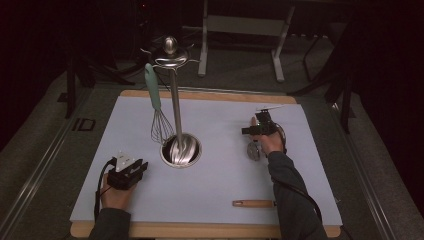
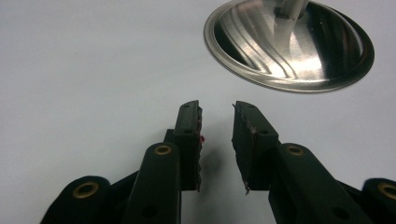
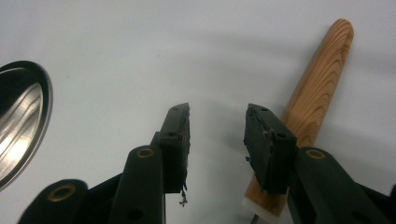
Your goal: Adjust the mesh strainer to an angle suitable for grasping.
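A steel utensil stand (image 1: 175,105) rises from a round base (image 1: 181,150) on the pale mat (image 1: 225,175). From a hook at its top hangs a whisk (image 1: 159,122) with a teal handle. My left gripper (image 1: 137,167) rests at the front left, open and empty (image 2: 217,109), with the base (image 2: 289,46) ahead of it to the right. My right gripper (image 1: 257,129) is right of the stand, open (image 3: 217,114). A wooden handle (image 3: 317,93) lies on the mat beside and under its right jaw, with nothing between the pads. The base edge (image 3: 18,135) shows at left.
Another wooden handle (image 1: 252,203) lies near the mat's front edge, its right end hidden by my right forearm. A small shiny thing (image 1: 253,151) sits by my right hand. The mat lies on a wooden board (image 1: 200,230). A grey frame (image 1: 240,25) stands behind in the dark.
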Available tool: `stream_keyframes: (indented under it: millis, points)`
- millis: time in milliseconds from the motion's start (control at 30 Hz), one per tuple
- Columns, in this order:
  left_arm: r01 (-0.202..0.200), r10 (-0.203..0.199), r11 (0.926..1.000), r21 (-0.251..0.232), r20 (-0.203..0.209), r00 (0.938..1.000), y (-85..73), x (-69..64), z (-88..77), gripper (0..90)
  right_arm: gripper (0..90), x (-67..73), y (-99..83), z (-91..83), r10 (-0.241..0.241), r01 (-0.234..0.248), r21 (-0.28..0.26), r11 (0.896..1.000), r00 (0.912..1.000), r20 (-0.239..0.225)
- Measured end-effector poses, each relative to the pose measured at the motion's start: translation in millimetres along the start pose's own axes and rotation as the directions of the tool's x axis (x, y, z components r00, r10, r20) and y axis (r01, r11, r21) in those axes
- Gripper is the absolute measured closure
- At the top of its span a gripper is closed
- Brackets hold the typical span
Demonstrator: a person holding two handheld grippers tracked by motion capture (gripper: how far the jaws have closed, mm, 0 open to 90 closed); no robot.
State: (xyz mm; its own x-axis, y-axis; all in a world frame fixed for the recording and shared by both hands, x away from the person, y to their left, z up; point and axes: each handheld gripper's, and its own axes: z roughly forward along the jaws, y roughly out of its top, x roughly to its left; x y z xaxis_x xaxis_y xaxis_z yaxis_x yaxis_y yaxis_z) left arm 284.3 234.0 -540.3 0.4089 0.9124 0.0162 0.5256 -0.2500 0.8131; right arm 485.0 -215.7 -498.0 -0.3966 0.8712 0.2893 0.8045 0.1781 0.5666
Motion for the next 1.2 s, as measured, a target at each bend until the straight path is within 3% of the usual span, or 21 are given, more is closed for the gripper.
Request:
stream_keyframes:
  millis: [233, 433, 800, 1133, 1200]
  points:
    - [-0.003, 0.003, 1.0000, 0.000, -0.002, 1.0000, 0.0, -0.2, 0.0, 71.8, 60.5, -0.5, 0.7, -7.6, 0.001, -0.002, -0.030, 1.000, 0.9999, -0.016]
    - [-0.003, 0.003, 1.0000, 0.000, -0.001, 1.0000, 0.0, -0.2, 0.1, 71.7, 61.8, -5.6, -3.5, -3.7, 0.019, -0.019, -0.019, 1.000, 0.9998, 0.010]
    - [-0.004, 0.004, 1.0000, 0.001, -0.002, 1.0000, 0.0, -0.2, 0.1, 71.4, 61.8, -8.8, -1.8, 0.2, 0.051, -0.051, 0.019, 0.999, 0.9987, 0.002]
    - [-0.004, 0.004, 1.0000, 0.001, -0.001, 1.0000, 0.0, -0.2, 0.1, 71.4, 57.9, -11.2, 2.4, 5.7, 0.130, -0.130, 0.053, 0.990, 0.9915, 0.012]
    - [-0.004, 0.004, 1.0000, 0.000, -0.001, 1.0000, 0.0, -0.3, 0.1, 71.3, 56.9, -10.2, 2.5, 6.9, 0.125, -0.126, 0.061, 0.990, 0.9920, 0.018]
